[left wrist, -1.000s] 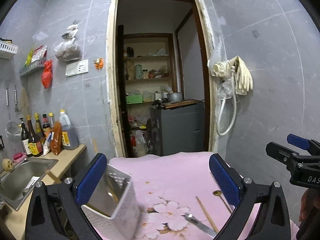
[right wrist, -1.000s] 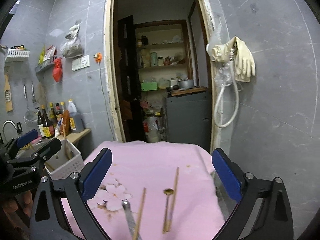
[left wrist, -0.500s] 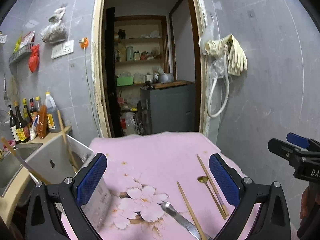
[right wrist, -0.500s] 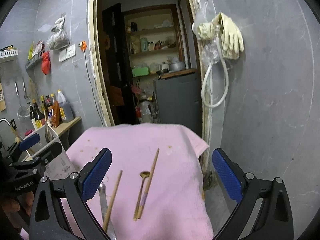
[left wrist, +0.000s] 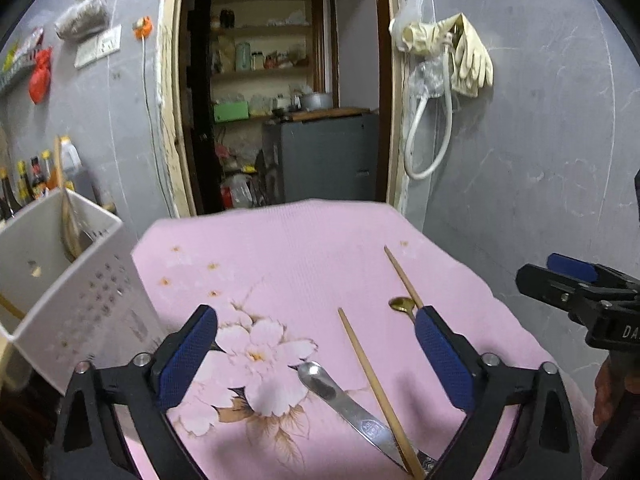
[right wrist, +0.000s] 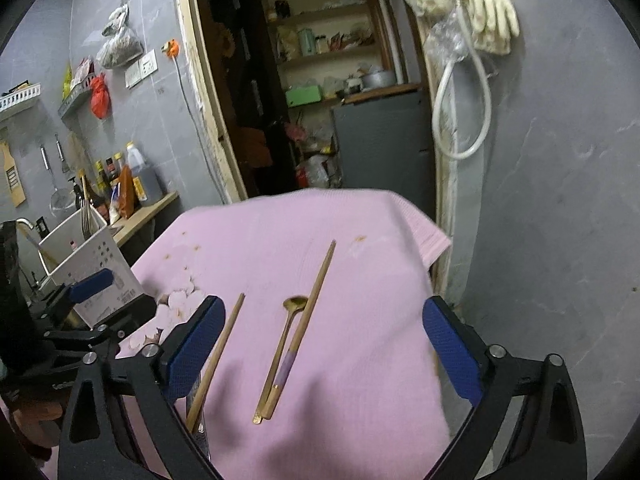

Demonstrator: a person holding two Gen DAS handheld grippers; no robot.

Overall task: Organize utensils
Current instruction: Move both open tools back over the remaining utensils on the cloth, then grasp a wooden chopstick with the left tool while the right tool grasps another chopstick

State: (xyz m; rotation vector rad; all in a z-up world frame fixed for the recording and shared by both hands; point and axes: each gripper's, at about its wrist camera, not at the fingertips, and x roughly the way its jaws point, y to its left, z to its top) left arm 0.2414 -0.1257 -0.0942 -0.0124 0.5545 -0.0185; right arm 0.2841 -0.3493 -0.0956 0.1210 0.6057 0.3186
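On a pink flowered cloth (left wrist: 288,264) lie a steel spoon (left wrist: 340,396), a wooden chopstick (left wrist: 376,384), a small gold spoon (right wrist: 286,332) and a second chopstick (right wrist: 308,320) with a purple band. A white perforated utensil holder (left wrist: 68,296) stands at the cloth's left edge with several utensils in it. My left gripper (left wrist: 316,356) is open and empty above the steel spoon and first chopstick. My right gripper (right wrist: 324,344) is open and empty above the gold spoon and second chopstick. The holder also shows in the right wrist view (right wrist: 92,264).
A grey tiled wall (left wrist: 540,140) stands close to the cloth's right edge. An open doorway (left wrist: 280,100) lies behind the table. A counter with bottles (right wrist: 120,188) and a sink tap (right wrist: 24,224) lie to the left. Rubber gloves (right wrist: 480,8) and a hose hang on the wall.
Both grippers have come lower and nearer over the cloth. In the left view the holder has slid from under the left finger to the far left. Both stay open.
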